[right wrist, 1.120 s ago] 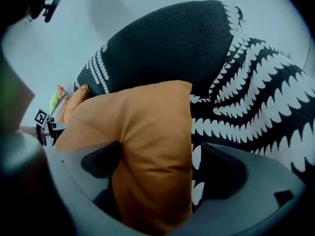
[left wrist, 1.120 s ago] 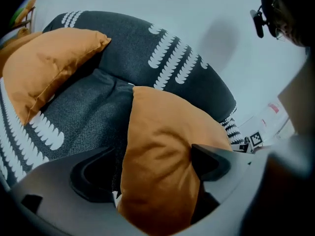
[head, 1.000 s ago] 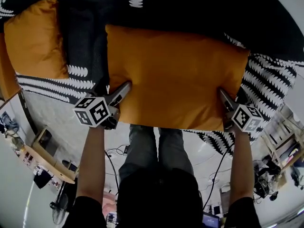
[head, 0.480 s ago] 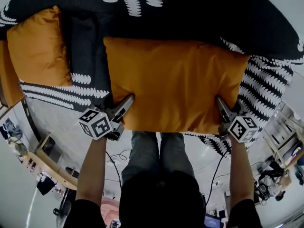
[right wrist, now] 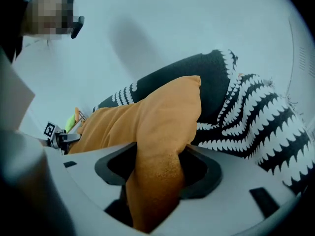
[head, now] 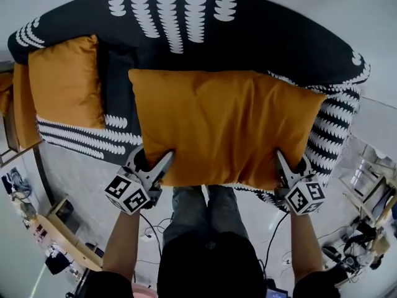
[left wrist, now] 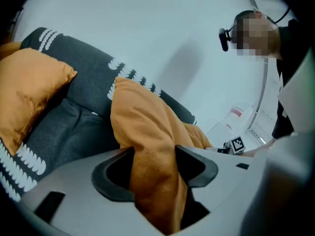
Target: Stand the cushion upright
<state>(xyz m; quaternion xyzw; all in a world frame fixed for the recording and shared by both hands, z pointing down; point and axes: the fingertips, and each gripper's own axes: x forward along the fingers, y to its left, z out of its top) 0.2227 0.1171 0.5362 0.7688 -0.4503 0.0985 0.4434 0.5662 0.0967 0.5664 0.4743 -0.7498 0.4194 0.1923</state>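
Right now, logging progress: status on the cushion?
Left gripper, right gripper: jaws just closed onto cushion's near corners. Cushion not yet upright on sofa. Nothing blocking.

With fingers (head: 162, 164) just closing, left gripper (head: 151, 161) and right gripper (head: 291, 166) pinch the cushion's (head: 223, 123) corners.

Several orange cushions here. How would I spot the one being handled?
Find the dark sofa with the white pattern. The large orange cushion spans its middle. Unlike the smaller orange cushion at the left, it is pinched at its near corners by the left gripper and right gripper, whose jaws have just been closing.
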